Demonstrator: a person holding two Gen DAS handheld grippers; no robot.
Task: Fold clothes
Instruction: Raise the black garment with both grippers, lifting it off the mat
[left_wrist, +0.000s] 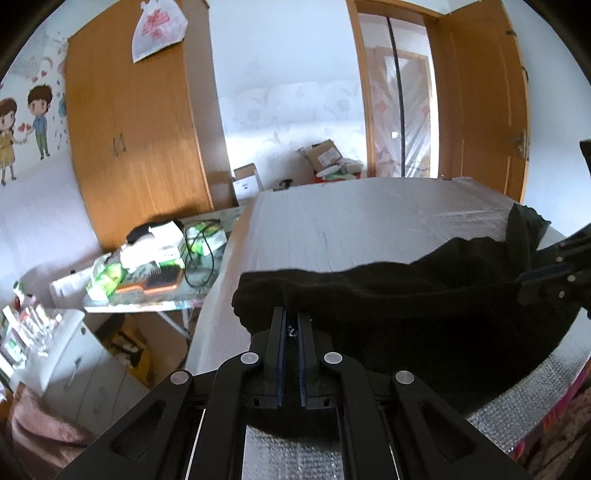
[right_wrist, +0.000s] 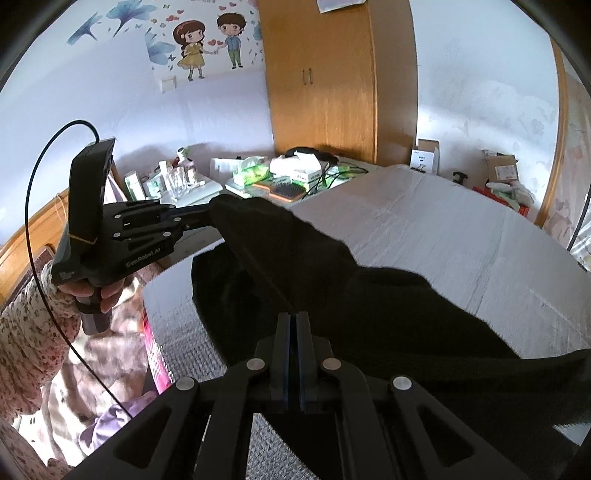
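Black garment (right_wrist: 332, 288) stretches lengthwise between both clamped claws

Left gripper (left_wrist: 291, 314) jaws closed on edge of black garment (left_wrist: 406, 295), lifted above grey table (left_wrist: 351, 221). Right gripper (left_wrist: 524, 280) pinches garment's far end at right frame edge. Wooden wardrobe (left_wrist: 136, 129) behind; cluttered side table (left_wrist: 147, 258) left
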